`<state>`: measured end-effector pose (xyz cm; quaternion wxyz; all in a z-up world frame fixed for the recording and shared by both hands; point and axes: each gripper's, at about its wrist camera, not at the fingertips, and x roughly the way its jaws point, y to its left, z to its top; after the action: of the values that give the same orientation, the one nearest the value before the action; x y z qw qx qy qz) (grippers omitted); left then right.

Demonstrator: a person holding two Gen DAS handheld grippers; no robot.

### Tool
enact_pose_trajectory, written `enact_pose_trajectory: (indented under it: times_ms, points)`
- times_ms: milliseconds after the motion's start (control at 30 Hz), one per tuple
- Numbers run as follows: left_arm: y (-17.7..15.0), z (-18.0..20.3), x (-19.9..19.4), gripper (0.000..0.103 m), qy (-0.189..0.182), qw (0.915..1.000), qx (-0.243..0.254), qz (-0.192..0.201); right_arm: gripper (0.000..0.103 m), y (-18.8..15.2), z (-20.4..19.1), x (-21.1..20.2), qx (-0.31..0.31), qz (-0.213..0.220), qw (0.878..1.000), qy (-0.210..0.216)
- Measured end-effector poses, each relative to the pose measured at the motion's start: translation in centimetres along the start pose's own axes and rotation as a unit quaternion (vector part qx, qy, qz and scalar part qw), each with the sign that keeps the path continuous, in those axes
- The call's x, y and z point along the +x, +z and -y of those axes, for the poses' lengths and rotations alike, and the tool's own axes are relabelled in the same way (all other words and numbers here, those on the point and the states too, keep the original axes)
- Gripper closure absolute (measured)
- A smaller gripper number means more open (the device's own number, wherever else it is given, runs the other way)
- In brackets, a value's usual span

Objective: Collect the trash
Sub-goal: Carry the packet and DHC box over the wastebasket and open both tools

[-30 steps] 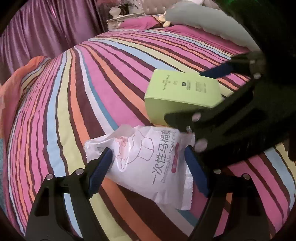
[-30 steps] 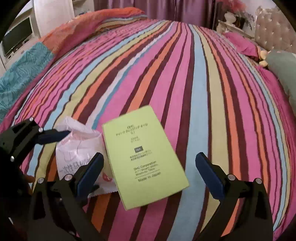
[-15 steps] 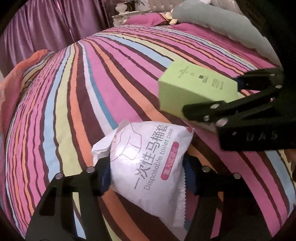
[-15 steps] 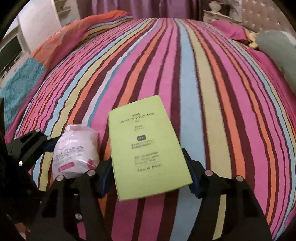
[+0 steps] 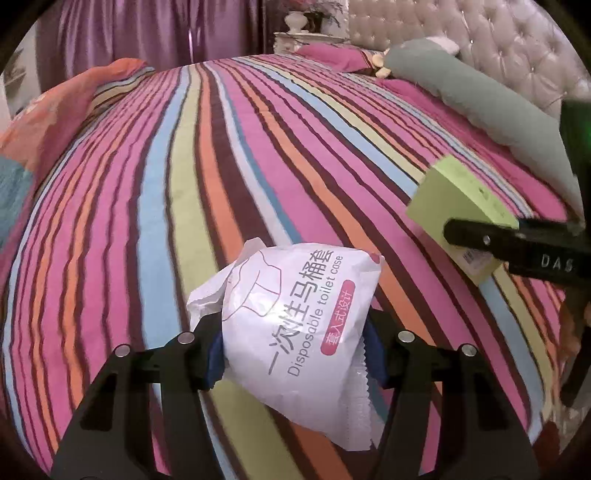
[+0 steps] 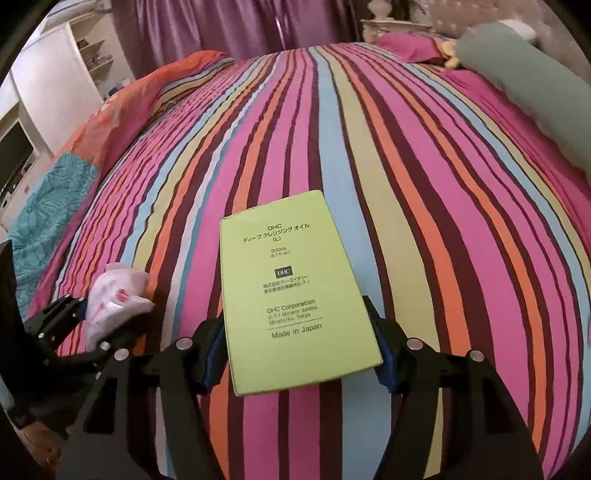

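Packet (image 5: 295,325) first, in the left wrist view: one white plastic sachet, soft and crinkled, with a serrated sealed edge, a line drawing in pink, a pink label and the words "Disposable toilet case". Clamped across its width by the left gripper (image 5: 295,350), jaws closing on it, blue pads pressed into both sides, and held clear above the bed (image 5: 184,184). Off to the right, one light green carton (image 5: 458,206), stiff card with sharp corners, pinched in the right gripper (image 5: 495,232), whose black finger crosses its lower face. Underneath, one quilt in long stripes of pink, orange, blue, yellow-green and dark brown. Farther back, one grey-green bolster (image 5: 461,85), a tufted pale headboard (image 5: 498,37) and purple curtains (image 5: 147,33).

Right wrist view: same green carton, flat rectangular face up, matte, printed "DHC", Japanese text and "Made in Japan". Gripped at its near end, jaws clenched on its two long edges, raised over the striped bed. At lower left, the white packet again, bunched between the left gripper's black fingers. Two pieces of trash in all, one per gripper.
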<state>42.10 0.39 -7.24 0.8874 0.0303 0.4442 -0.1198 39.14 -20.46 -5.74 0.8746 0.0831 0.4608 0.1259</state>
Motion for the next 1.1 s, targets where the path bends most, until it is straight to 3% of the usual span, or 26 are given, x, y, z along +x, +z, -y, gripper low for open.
enact_pose_trajectory:
  times_ms: [667,1100]
  points:
    - [-11.8,1.8,-14.5,0.045,0.019,0.9992,-0.025,0.027,0.042,-11.3,-2.6,-11.4,0.009,0.042,0.999,0.025]
    - [-21.9,4.6,-18.9,0.045,0.015,0.9988,-0.039,0.024,0.042,-20.1,-3.4,-14.9,0.028,0.041,0.998,0.034]
